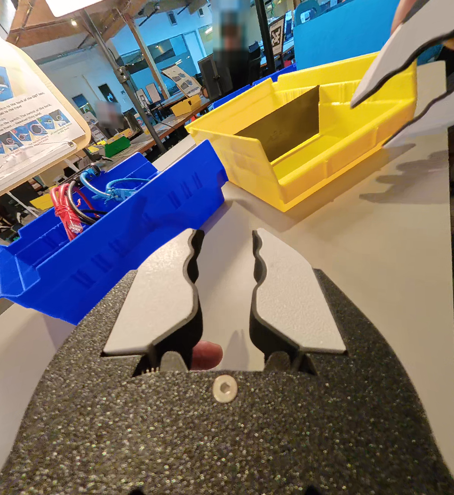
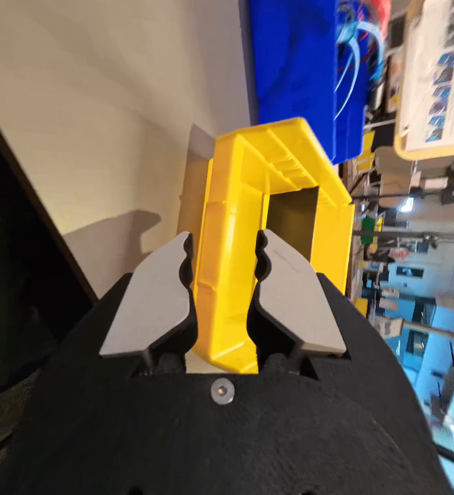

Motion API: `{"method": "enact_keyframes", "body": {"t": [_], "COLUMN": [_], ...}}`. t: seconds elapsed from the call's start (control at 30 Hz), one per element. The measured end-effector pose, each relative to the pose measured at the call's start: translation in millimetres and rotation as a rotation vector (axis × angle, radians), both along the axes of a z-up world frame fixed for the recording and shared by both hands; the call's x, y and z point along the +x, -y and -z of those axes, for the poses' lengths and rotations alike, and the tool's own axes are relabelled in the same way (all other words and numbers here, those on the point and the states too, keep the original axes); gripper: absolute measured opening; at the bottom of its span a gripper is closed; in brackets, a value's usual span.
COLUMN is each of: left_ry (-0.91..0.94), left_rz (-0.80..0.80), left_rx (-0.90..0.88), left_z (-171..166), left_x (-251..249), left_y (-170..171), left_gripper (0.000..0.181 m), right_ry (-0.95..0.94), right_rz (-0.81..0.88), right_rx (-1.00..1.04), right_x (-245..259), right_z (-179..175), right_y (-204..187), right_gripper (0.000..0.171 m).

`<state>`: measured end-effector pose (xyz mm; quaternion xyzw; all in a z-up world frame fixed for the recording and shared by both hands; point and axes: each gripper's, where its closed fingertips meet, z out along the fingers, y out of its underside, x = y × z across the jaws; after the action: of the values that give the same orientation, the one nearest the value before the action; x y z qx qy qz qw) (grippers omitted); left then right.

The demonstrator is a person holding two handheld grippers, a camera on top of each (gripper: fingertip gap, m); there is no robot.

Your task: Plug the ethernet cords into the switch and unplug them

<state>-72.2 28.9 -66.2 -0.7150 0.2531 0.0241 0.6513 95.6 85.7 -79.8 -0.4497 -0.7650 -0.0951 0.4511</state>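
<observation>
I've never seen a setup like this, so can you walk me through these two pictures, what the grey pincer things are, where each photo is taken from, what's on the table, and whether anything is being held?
There is no robot arm here. A person holds a hand-operated gripper in each hand, and each one carries a camera looking forward along its two grey fingers.

One picture comes from the left gripper. Its fingers are open over a pale table and hold nothing. Ahead sit a blue bin containing red, black and blue ethernet cords, and beside it a yellow bin with a dark divider and no cords visible inside. The right gripper shows at the upper right, over the yellow bin.

The other picture comes from the right gripper and is turned sideways. Its fingers are open around the yellow bin's rim, not closed on it. An instruction board stands behind the bins.
</observation>
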Motion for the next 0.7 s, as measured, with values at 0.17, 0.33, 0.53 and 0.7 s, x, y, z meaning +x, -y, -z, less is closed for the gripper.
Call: {"method": "enact_keyframes", "body": {"t": [0.17,0.33,0.53,0.7], "left_ry": [-0.07,-0.123,-0.139,-0.136], "left_rz": [-0.014,-0.028,-0.039,-0.061], "left_rx": [-0.014,-0.031,-0.036,-0.038], "left_z": [7.2,13.5,15.5,15.2], "left_x": [-1.3,-2.0,-2.3,-5.1], "left_y": [-2.1,-3.9,-5.1,-6.9], "left_gripper": [0.038,0.039,0.039,0.039], "right_ry": [0.1,0.058,0.004,-0.141], "right_rz": [0.218,0.35,0.412,0.247], "right_rx": [0.056,0.001,0.021,-0.081], "right_x": [-0.8,3.8,16.2,-2.0], "right_z": [34.5,46.4,43.8,19.0], "right_y": [-42.6,-77.4,-111.6,-79.4], "right_gripper": [0.043,0.034,0.036,0.04]}}
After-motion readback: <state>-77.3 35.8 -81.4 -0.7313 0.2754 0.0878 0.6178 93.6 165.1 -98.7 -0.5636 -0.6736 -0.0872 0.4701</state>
